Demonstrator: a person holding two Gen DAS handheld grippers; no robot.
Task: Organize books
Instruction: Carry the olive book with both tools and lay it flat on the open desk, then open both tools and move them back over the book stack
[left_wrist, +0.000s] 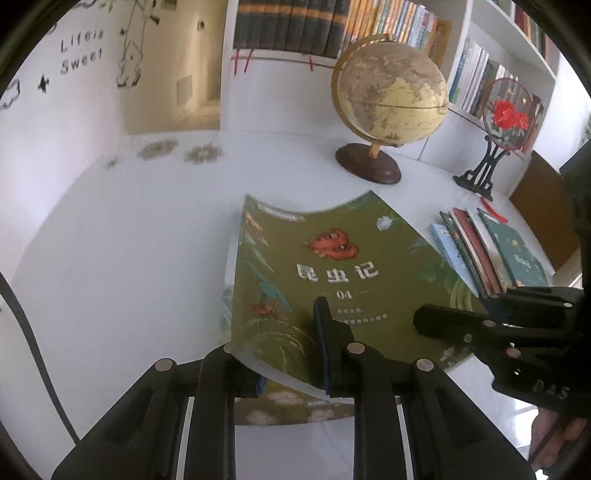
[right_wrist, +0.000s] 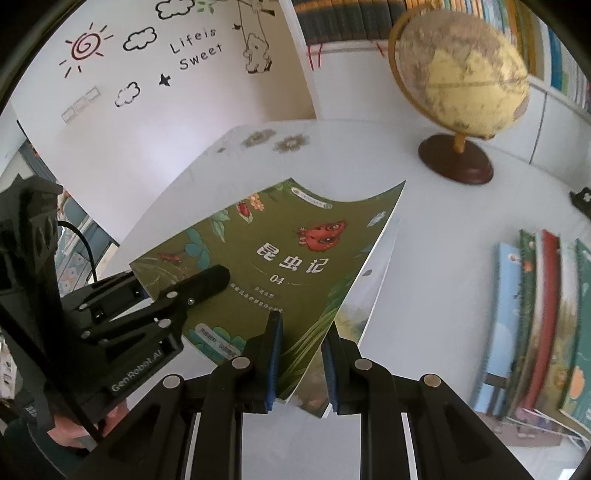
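Both hand-held grippers, left (left_wrist: 288, 354) and right (right_wrist: 301, 363), are clamped on the green book's (left_wrist: 332, 273) near edge, sharing its floppy weight above the counter (left_wrist: 129, 240). Likely bound for the book stack (left_wrist: 487, 251) at the counter's right edge.

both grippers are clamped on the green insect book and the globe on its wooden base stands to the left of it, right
Not quite. Both the left gripper and right gripper are clamped on the green insect book, but the beige globe on its wooden base stands beyond it to the right, as both wrist views show.
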